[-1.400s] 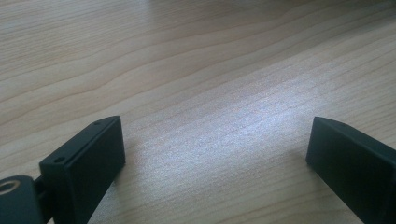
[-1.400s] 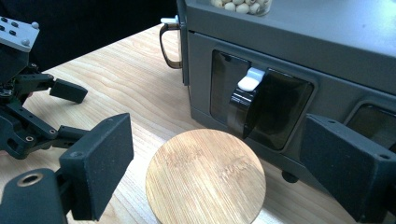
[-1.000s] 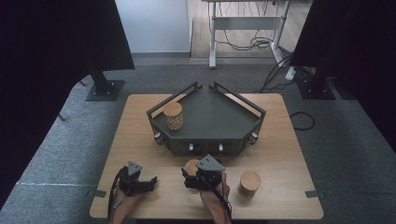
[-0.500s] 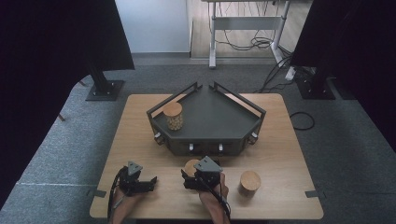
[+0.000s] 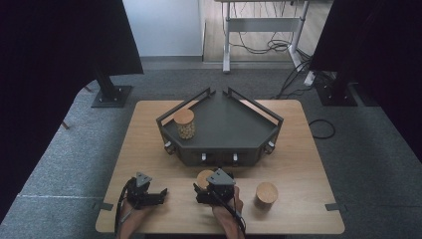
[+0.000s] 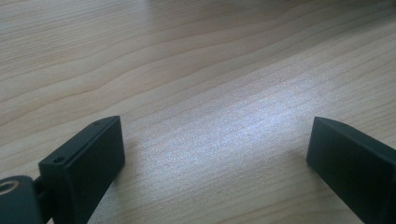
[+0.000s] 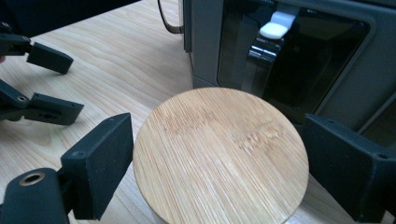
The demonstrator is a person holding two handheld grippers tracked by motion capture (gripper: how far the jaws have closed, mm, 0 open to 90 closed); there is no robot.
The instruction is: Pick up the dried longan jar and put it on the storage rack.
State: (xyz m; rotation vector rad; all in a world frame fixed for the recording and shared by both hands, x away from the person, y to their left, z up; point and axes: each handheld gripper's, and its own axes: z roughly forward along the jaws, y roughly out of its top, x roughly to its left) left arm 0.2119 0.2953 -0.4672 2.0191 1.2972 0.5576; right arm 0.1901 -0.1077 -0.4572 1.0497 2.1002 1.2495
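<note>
Straddling the bamboo-lidded jar [image 7: 219, 156], the right hand-held gripper [image 7: 217, 172] closes.

This looks like a lab or studio set up for recording. A light wooden table [image 5: 303, 149] stands on grey carpet [image 5: 64, 164], flanked by black curtains [image 5: 45, 55] and black metal stands with flat base plates [image 5: 110, 94]. Behind it, loose black cables [image 5: 263, 45] lie beneath a grey metal-framed desk [image 5: 263, 22].

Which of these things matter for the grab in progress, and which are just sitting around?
In play:
- right hand-held gripper, jaws astride a lid, just been closing, small gaps left
- bamboo-lidded jar between them
- grey tray, likely destination

Idle:
- left hand-held gripper, open over bare table
- jar on tray
- jar at right
</note>
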